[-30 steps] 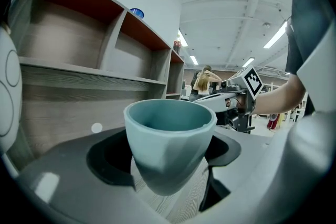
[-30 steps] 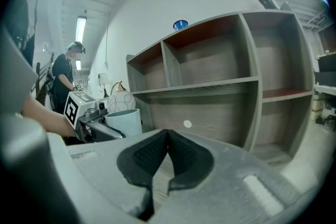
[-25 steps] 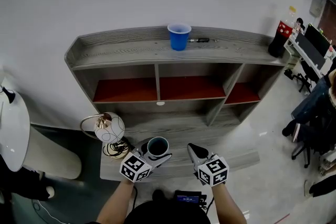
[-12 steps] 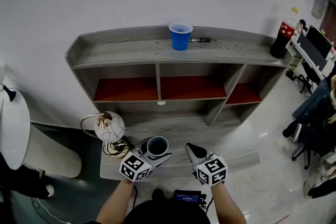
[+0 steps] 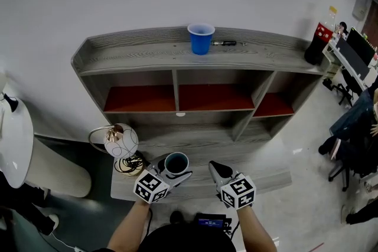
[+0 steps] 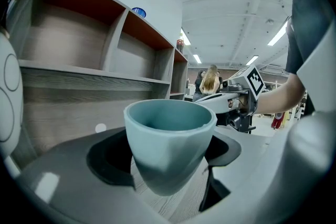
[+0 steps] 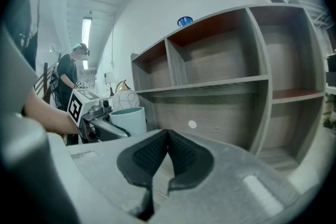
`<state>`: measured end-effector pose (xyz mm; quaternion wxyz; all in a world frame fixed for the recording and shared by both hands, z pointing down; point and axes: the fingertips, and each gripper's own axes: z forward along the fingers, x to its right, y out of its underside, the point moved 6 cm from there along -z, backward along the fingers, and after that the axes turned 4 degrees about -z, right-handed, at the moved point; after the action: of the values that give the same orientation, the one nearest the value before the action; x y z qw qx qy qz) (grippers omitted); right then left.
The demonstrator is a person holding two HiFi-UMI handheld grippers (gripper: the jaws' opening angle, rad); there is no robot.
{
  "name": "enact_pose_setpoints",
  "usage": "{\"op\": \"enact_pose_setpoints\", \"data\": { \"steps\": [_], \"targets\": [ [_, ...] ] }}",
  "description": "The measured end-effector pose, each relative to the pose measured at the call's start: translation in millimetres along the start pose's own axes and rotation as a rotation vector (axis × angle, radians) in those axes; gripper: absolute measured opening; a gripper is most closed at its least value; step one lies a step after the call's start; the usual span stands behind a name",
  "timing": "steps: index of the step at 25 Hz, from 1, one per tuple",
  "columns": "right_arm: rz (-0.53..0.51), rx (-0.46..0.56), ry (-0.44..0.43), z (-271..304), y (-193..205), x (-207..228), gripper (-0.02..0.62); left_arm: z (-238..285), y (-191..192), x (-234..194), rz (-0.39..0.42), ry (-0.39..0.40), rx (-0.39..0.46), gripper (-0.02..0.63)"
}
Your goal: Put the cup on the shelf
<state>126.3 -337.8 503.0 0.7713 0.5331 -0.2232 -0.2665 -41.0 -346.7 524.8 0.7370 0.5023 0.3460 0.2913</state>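
A teal cup point(image 5: 177, 163) sits upright between the jaws of my left gripper point(image 5: 176, 170), which is shut on it just above the low front ledge of the grey wooden shelf unit point(image 5: 147, 56). In the left gripper view the cup point(image 6: 169, 149) fills the middle, with the dark pads point(image 6: 107, 157) against its sides. My right gripper point(image 5: 216, 169) hovers to the right of the cup, shut with nothing in it; in its own view the pads point(image 7: 181, 152) meet, and the cup point(image 7: 128, 119) shows to the left.
A blue plastic cup point(image 5: 201, 39) and a pen point(image 5: 224, 43) lie on the shelf's top board, with a dark bottle point(image 5: 316, 41) at its right end. A round lamp point(image 5: 121, 141) with a coiled cord stands left of the cup. Office chairs and people are at far right.
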Motion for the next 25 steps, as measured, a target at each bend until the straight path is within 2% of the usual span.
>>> {"op": "enact_pose_setpoints", "data": {
  "steps": [9,14,19,25],
  "targets": [
    [-0.014,0.002,-0.026,-9,5,18,0.003,16,-3,5,-0.009,-0.022,0.006,0.394],
    [-0.045,-0.004,-0.07,-12,7,33,0.003,30,-7,0,0.001,-0.063,0.009,0.394],
    [-0.077,-0.023,-0.105,-2,14,44,0.003,44,-14,-11,0.008,-0.104,0.028,0.394],
    [-0.082,-0.011,-0.097,21,19,58,0.003,66,-12,-38,0.004,-0.16,0.051,0.393]
  ]
}}
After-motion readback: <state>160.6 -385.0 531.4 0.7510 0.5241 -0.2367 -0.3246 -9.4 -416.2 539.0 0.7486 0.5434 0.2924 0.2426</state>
